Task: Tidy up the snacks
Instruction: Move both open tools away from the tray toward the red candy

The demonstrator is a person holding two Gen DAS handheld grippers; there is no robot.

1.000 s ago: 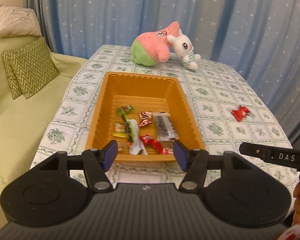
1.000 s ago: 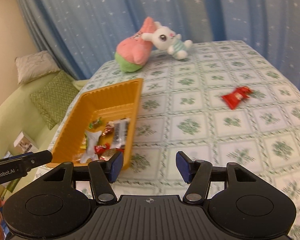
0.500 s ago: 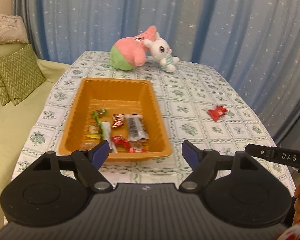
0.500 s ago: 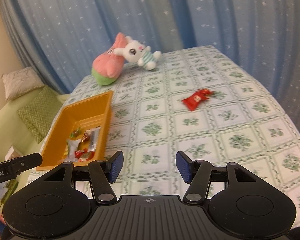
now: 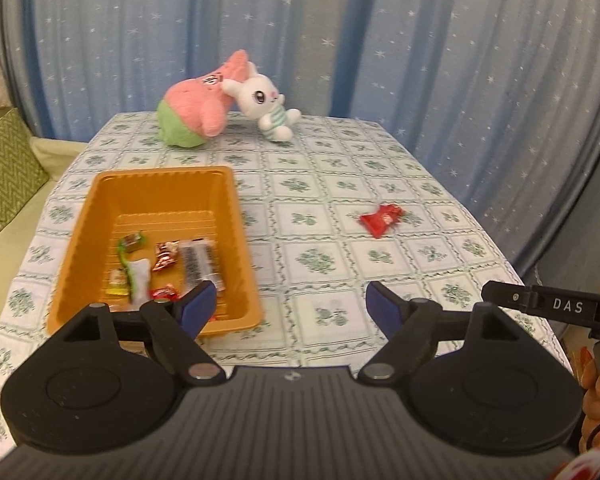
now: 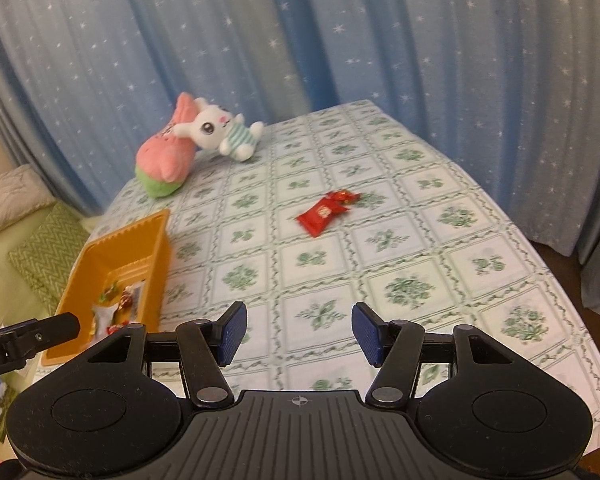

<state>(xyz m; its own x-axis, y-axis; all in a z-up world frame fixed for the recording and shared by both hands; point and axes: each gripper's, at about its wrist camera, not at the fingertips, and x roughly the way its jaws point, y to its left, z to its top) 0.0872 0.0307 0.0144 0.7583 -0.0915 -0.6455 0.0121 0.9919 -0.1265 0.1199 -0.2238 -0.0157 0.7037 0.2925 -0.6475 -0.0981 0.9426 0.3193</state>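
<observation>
An orange tray [image 5: 164,174] [image 6: 120,236] sits on the left of the tablecloth and holds several wrapped snacks [image 5: 168,258]. One red snack packet [image 5: 380,218] [image 6: 324,214] lies alone on the cloth to the right of the tray. My left gripper [image 5: 289,300] hovers over the tray's near right corner; its jaws are opening and nothing is between them. My right gripper [image 6: 298,320] hangs over bare cloth, well short of the red packet, open and holding nothing. A finger of the right gripper [image 5: 548,304] shows at the left wrist view's right edge.
A pink and green plush [image 5: 196,112] and a white bunny plush [image 5: 266,104] lie at the table's far end against the blue starred curtain [image 5: 420,40]. A green sofa with a zigzag cushion [image 5: 4,160] stands left of the table. The table edge curves away on the right.
Both grippers have swung right across the table, so the tray slid left in both views and the red packet came nearer the centre. The left jaws have spread wider.
</observation>
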